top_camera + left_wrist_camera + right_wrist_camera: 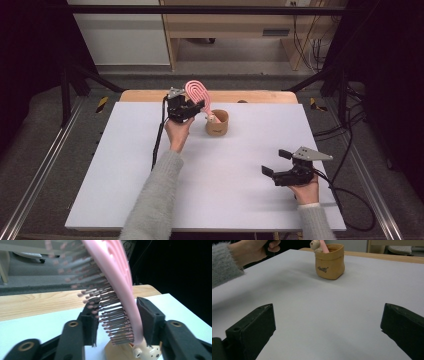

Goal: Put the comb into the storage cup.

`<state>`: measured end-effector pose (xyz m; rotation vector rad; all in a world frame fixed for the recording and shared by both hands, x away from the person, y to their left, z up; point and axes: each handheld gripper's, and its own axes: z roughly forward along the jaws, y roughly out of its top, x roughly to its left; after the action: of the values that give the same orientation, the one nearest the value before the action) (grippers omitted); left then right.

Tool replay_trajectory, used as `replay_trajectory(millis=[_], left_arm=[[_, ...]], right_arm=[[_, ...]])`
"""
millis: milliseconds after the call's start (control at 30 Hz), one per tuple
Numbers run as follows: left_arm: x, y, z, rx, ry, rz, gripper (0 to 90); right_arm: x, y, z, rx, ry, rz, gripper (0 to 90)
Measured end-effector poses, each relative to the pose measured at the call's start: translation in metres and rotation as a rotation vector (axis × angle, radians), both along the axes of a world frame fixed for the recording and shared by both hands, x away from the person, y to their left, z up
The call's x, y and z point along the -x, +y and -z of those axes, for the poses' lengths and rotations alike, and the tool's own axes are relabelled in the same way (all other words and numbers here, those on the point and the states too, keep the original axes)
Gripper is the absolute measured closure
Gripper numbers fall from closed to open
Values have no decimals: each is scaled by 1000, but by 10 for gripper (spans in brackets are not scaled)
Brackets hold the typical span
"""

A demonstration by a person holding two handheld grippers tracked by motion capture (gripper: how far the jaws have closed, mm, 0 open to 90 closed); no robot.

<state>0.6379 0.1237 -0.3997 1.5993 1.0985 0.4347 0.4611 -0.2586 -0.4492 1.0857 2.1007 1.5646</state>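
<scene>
Here, high view: the left hand-held gripper [192,108] sits at the far edge of the white worktop [150,190], its jaws either side of the pink hairbrush [197,93].
Brush and cup: the brush stands tilted with its handle down in the tan cup [217,123]; its lower end is hidden by the cup wall.
Right side: the right hand-held gripper [274,162] rests low near the front, jaws wide apart, nothing between them, well apart from the cup.
Left gripper view: the hairbrush [117,290] runs between the jaws, bristles toward the left pad; the right pad looks just off the brush back, though blur makes contact hard to judge.
Cut off: the brush top leaves the frame; the cup [130,352] is cropped at the bottom.
Right gripper view: the cup [330,262] stands far off, the brush handle [323,245] cropped above it; the left hand [252,250] is cut by the frame.
</scene>
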Motion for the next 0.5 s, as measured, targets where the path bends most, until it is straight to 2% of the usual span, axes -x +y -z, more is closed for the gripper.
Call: replay_trajectory(millis=[267, 500], left_arm=[[7, 12, -6, 15, -6, 1, 441], [19, 23, -16, 9, -48, -4, 352]], right_arm=[[0, 0, 0, 2, 0, 2, 1], [0, 0, 0, 3, 1, 4, 1]])
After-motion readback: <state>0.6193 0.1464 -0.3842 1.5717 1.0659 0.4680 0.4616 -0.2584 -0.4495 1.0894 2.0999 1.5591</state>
